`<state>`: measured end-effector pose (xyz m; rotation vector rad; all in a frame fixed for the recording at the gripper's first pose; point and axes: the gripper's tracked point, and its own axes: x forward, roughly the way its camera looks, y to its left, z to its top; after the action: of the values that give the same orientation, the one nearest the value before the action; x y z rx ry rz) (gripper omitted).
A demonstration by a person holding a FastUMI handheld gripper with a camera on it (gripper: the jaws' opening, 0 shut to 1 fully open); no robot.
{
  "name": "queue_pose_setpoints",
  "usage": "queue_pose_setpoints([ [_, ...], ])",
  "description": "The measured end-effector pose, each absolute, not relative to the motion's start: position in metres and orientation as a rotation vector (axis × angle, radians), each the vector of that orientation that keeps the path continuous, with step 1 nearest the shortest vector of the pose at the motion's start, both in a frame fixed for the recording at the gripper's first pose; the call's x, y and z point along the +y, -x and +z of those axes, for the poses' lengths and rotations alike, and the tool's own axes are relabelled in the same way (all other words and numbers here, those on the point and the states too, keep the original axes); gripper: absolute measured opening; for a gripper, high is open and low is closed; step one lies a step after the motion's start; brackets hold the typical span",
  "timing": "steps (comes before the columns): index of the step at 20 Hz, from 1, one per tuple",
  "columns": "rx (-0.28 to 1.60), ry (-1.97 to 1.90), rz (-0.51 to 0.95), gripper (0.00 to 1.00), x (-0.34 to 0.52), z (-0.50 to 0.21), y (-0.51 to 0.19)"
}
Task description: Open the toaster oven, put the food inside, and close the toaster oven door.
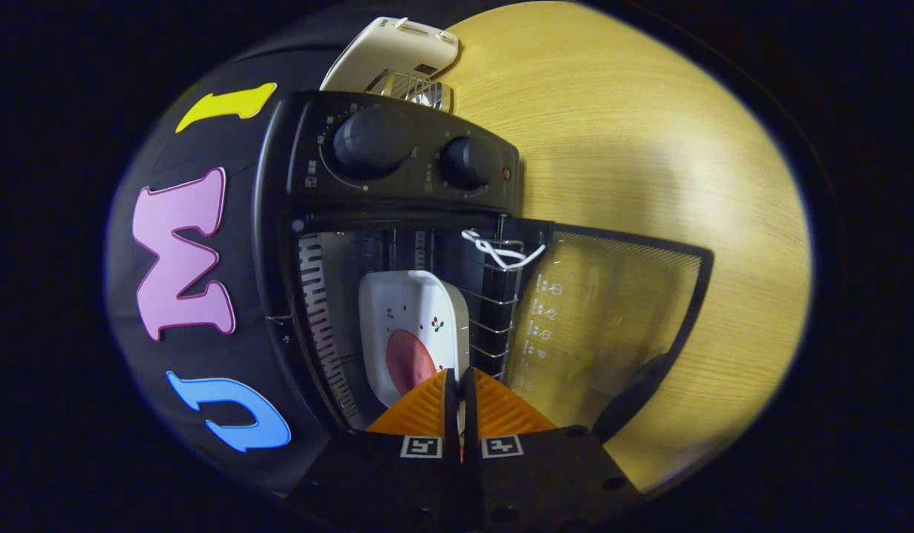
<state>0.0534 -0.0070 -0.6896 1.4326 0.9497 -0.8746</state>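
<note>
Gripper: the gripper (459,385) points into the toaster oven's open cavity; its two fingers are drawn close together with only a thin slit between them, pinching the near rim of the plate.
Plate: a white, rounded-square plate (419,311) with small printed motifs lies inside the cavity, its near edge running into the slit between the fingers.
Food: a reddish-brown rounded piece of food (408,359) sits on the plate just ahead of the fingertips, partly hidden by one finger.
Toaster oven: a black toaster oven (279,222) appears turned on its side in the gripper view; its interior shows pale metal walls with a slotted vent strip.
Knobs: two dark round knobs (374,141) sit on the control panel beyond the cavity, with a small red lamp (505,173) beside the smaller one.
Door: the glass door (612,311) is swung fully open, lying out over the table, with faint white markings on the pane.
Rack: a wire rack (494,296) shows at the cavity edge next to the door hinge, with a white cord (501,252) tied to it.
Table: a light wood-grain table (649,133) carries the oven.
Other item: a white appliance (397,52) with a metal grille stands beyond the oven.
</note>
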Motion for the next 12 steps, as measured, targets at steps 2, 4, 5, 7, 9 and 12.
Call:
queue_pose_setpoints([
  [2, 0.942, -1.452, -0.902, 0.05, 0.002, -0.7, -0.062],
  [4, 0.931, -1.446, -0.92, 0.05, 0.008, -0.708, -0.068],
  [5, 0.91, -1.449, -0.933, 0.05, 0.009, -0.711, -0.073],
  [7, 0.886, -1.463, -0.96, 0.05, 0.007, -0.714, -0.078],
  [9, 0.9, -1.453, -0.968, 0.05, 0.008, -0.717, -0.075],
  [12, 0.925, -1.456, -0.927, 0.13, 0.008, -0.705, -0.069],
])
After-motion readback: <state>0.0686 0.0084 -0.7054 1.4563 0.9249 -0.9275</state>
